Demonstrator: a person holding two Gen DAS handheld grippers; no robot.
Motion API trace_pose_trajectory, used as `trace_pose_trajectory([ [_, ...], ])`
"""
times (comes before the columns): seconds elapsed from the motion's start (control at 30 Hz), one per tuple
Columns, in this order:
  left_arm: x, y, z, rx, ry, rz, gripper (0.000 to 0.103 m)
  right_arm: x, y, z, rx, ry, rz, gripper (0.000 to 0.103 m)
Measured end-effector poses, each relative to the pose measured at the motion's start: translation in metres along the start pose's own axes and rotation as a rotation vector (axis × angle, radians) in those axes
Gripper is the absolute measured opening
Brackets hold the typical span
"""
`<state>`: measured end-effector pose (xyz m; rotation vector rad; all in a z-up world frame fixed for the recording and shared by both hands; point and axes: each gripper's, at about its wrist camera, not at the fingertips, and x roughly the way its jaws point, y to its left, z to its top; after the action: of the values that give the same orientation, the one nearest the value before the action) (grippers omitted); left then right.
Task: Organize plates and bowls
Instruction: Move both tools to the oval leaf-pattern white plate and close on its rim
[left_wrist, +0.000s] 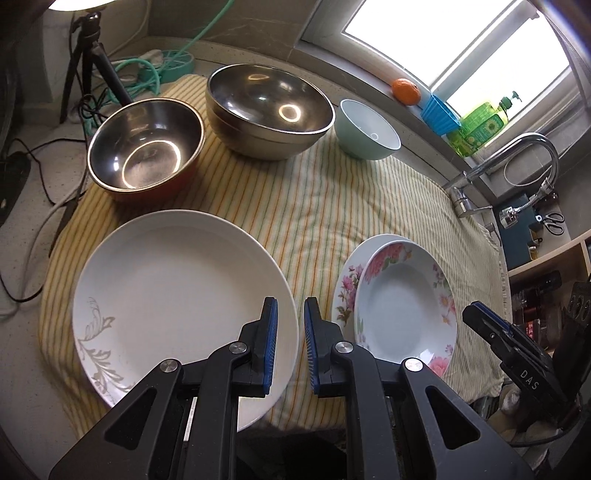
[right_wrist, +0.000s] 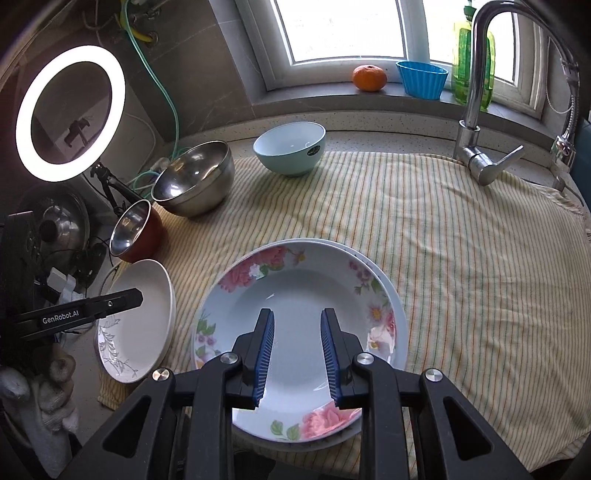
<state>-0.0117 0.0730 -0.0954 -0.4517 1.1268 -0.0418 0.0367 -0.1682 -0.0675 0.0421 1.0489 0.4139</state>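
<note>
A: Plates first: where do they lie on the striped cloth (right_wrist: 461, 240) over the table?

B: In the left wrist view the large white plate (left_wrist: 177, 280) with a grey leaf print lies flat at about 8 o'clock. The floral deep plate (left_wrist: 402, 306) sits at 4 o'clock, stacked on a second flowered plate (left_wrist: 345, 291) whose rim shows along its left edge.

A: And the bowls?

B: All upright, mouths up, along the far side: the steel bowl with the red outside (left_wrist: 144, 147) at 10 o'clock, the bigger steel bowl (left_wrist: 269, 110) at 12, and the pale green bowl (left_wrist: 369, 129) at 1 o'clock. Being round, none has a long axis to speak of.

A: How are the tongs held?

B: Both slant steeply down toward the cloth. The left tongs (left_wrist: 290, 325) hang over the strip of cloth between the white plate and the floral stack, pads nearly together with a narrow gap, holding nothing. The right tongs (right_wrist: 297, 347) hover above the well of the floral deep plate, pads a little wider apart, also empty.

A: Any hand visible?

B: A gloved hand (right_wrist: 44, 398) grips the left tool, at 8 o'clock in the right wrist view.
</note>
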Motion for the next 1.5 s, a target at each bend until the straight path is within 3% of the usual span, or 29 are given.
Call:
trace_pose_trajectory([
  [0.4,-0.027,0.059,-0.014,-0.154,-0.056,0.083,0.013,0.028,0.072,0.018,-0.169,0.040,0.132,0.023],
  [0.73,-0.043,0.100,-0.033,-0.242,-0.090,0.174,0.013,0.063,0.107,0.019,-0.222,0.125,0.213,0.023],
  [1.07,-0.039,0.128,-0.044,-0.293,-0.074,0.220,0.013,0.096,0.124,0.016,-0.244,0.183,0.210,0.023],
  [1.5,-0.022,0.137,-0.042,-0.283,-0.032,0.209,0.013,0.122,0.127,0.015,-0.233,0.230,0.185,0.023],
])
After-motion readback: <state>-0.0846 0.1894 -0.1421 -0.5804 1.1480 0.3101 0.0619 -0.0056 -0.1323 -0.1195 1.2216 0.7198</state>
